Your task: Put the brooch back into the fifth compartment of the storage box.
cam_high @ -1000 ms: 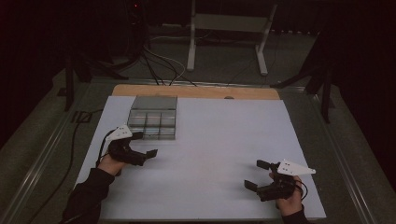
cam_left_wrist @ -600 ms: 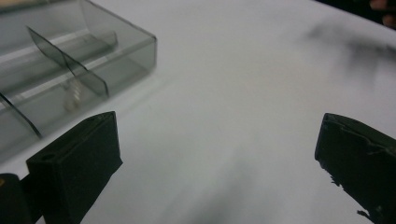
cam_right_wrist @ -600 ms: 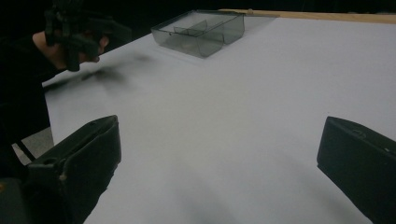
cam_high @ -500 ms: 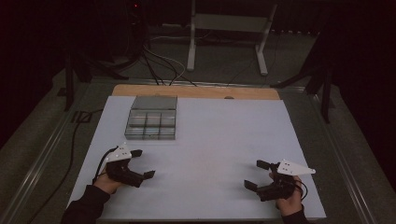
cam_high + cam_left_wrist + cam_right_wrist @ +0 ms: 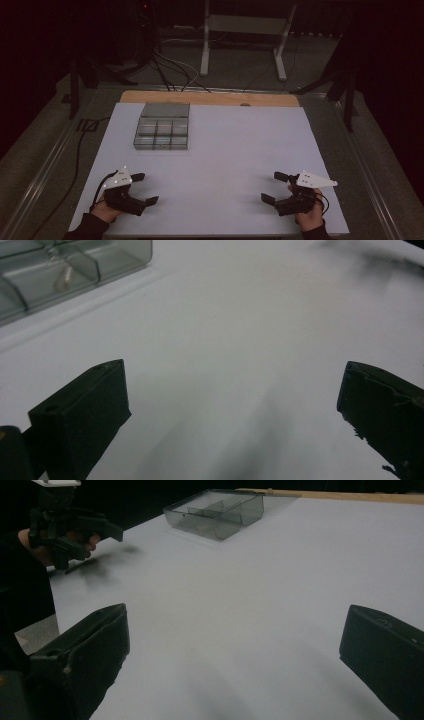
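A clear plastic compartment box (image 5: 161, 126) sits on the white table top (image 5: 225, 150) at the back left; it also appears as the box (image 5: 60, 270) and the box (image 5: 220, 510) in the two gripper views. My left gripper (image 5: 143, 189) is held near the front left edge, open, with nothing between its jaws. My right gripper (image 5: 274, 187) is held near the front right edge, open and empty as well. In the right gripper view the left gripper (image 5: 75, 525) shows far off at the upper left.
A wooden strip (image 5: 210, 98) runs along the table's far edge. Cables (image 5: 170, 70) and a metal stand (image 5: 240, 45) lie on the dark floor beyond. A small pale item (image 5: 64, 279) lies in one compartment of the box.
My left gripper has drawn back from beside the box toward the front left edge of the table. The right gripper has stayed in place.
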Available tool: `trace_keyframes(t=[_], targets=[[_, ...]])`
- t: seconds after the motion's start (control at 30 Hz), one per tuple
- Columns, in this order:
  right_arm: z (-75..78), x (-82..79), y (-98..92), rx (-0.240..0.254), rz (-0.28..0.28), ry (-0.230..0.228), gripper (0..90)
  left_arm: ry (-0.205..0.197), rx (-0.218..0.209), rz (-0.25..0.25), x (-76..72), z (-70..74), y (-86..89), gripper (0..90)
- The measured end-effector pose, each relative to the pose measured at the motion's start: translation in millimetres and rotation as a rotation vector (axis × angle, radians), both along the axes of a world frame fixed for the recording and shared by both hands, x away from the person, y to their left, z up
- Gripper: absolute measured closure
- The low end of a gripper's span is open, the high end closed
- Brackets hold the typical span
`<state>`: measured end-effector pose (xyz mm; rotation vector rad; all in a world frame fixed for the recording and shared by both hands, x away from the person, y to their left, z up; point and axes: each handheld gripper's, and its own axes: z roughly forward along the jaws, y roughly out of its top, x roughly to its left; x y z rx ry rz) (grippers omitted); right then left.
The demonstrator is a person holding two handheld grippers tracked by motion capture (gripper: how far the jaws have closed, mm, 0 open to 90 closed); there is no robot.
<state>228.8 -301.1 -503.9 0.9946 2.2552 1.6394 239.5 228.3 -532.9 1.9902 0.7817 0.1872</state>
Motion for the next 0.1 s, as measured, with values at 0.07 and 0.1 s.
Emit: trace_keyframes(t=[0.07,0.1], targets=[[-0.3,0.0,0.6,-0.004,0.003,0.001,0.0,-0.001,-0.012,0.012,-2.1,0.1,2.3,1.7],[-0.2,0.1,0.7,-0.002,0.004,0.001,0.0,-0.002,-0.017,0.013,-2.5,0.5,2.7,1.7]])
